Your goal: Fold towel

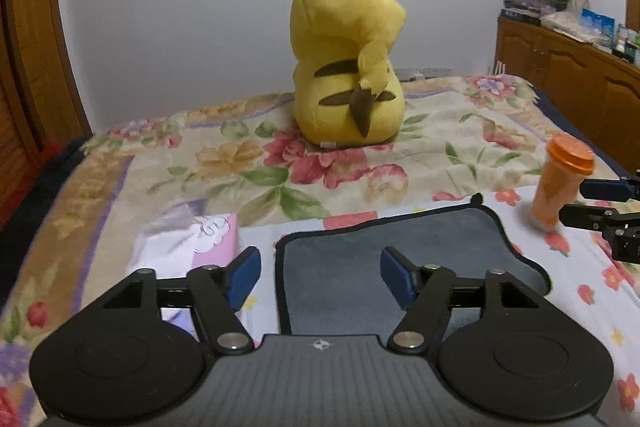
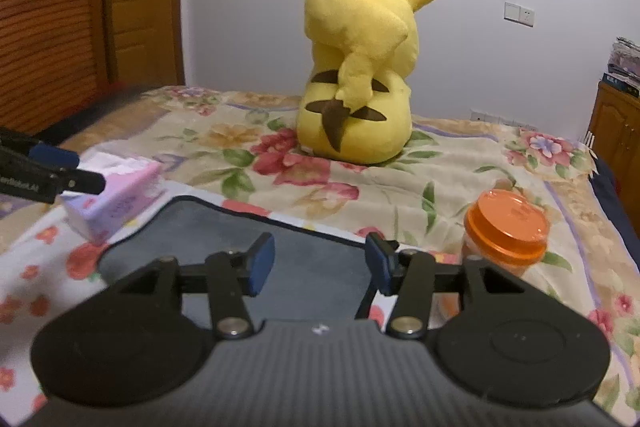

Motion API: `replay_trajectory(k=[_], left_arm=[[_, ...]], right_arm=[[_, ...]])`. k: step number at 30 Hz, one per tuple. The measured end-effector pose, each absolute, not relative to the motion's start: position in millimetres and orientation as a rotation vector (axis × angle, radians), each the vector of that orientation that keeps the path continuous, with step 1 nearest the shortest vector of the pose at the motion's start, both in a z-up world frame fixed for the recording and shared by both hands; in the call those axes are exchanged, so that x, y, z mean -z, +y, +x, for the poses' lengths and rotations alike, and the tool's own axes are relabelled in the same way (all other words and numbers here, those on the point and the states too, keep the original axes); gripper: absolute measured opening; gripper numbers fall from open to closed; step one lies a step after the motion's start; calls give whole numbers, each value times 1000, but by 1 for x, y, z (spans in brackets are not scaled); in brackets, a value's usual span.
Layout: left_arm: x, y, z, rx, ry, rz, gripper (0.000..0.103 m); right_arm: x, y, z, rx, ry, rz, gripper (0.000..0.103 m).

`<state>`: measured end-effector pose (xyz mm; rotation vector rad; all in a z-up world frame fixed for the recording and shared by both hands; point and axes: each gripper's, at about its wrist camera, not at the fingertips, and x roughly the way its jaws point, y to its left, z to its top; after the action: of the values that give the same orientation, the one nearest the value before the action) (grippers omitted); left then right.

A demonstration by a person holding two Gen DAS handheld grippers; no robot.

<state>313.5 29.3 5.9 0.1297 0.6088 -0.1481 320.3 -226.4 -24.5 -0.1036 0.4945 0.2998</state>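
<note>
A grey towel (image 1: pixel 400 259) with dark trim is spread flat on the floral bedspread (image 1: pixel 304 171), right in front of both grippers. The left gripper (image 1: pixel 320 277) and right gripper (image 2: pixel 320 263) are held above it, jaws spread wide, nothing grabbed. A pink tissue pack (image 1: pixel 188 247) is seen just left of it, an orange-lidded jar (image 2: pixel 502 231) just right, and a Pikachu plush (image 1: pixel 348 55) sat further back.
</note>
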Motion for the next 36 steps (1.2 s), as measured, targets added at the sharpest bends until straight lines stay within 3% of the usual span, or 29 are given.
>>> replay_trajectory(k=[10, 18, 22, 24, 31, 36], left_arm=[[-45, 33, 252, 162, 561, 152, 89], [-66, 30, 209, 173, 555, 134, 94], [-76, 29, 186, 182, 544, 126, 103], [-80, 28, 175, 188, 531, 119, 103], [-90, 24, 141, 214, 526, 119, 103], [-92, 23, 121, 196, 519, 115, 103]], right_arm=[[1, -226, 269, -315, 474, -78, 51], [-14, -232, 234, -303, 473, -43, 53], [-22, -235, 213, -300, 459, -36, 67], [-27, -237, 203, -300, 448, -25, 71], [-40, -237, 174, -285, 412, -21, 101], [-40, -237, 160, -264, 414, -11, 103]])
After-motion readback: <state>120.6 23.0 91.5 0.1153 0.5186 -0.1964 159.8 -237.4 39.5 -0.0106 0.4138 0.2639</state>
